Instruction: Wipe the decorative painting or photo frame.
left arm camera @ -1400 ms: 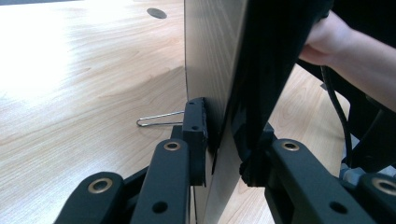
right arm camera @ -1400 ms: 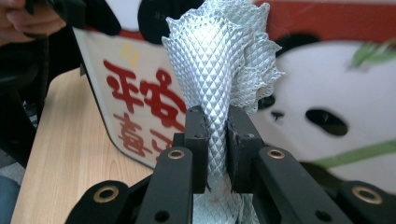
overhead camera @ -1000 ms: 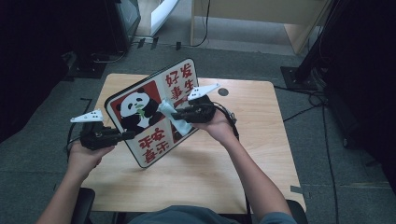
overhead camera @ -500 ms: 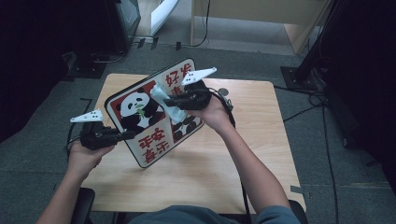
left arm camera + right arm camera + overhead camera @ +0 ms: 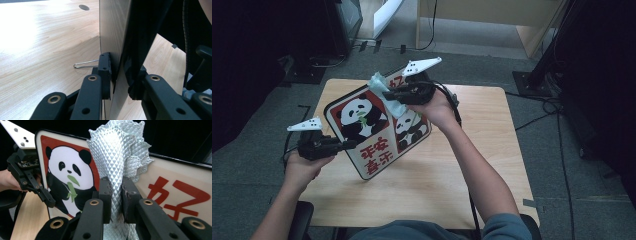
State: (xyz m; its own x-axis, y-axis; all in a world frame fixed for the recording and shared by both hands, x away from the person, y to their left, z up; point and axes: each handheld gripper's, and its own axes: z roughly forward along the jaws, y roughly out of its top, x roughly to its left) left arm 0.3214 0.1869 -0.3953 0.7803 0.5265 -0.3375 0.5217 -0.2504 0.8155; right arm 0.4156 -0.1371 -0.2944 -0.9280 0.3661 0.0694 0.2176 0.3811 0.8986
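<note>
From the high view, a person sits at the near side of a wooden table [image 5: 492,150]. The left gripper [image 5: 343,145] is at the left and is clamped on the left edge of a panda sign [image 5: 377,132]. The sign is held up off the table and tilted, with its picture facing up. It shows 2 pandas and red writing. The right gripper [image 5: 387,94] is higher, over the far part of the sign. It pinches a pale cloth [image 5: 387,95] that touches the face of the sign. A hand [image 5: 439,107] holds this gripper, and a white three-cornered plate sits on top of it.

In the left gripper view, the 2 black jaws squeeze the thin edge of the sign [image 5: 113,32], 1 pad on each side. The table [image 5: 42,50] lies behind, and a small wire clip [image 5: 83,64] rests on it just left of the sign.

In the right gripper view, the 2 jaws are pressed together on the cloth [image 5: 117,162], which is bumpy and silver-white and stands up from between them. Behind it is the sign [image 5: 175,182], with 1 panda [image 5: 67,180] eating a green leaf. The left gripper [image 5: 51,202] bites the sign's edge at the left.
</note>
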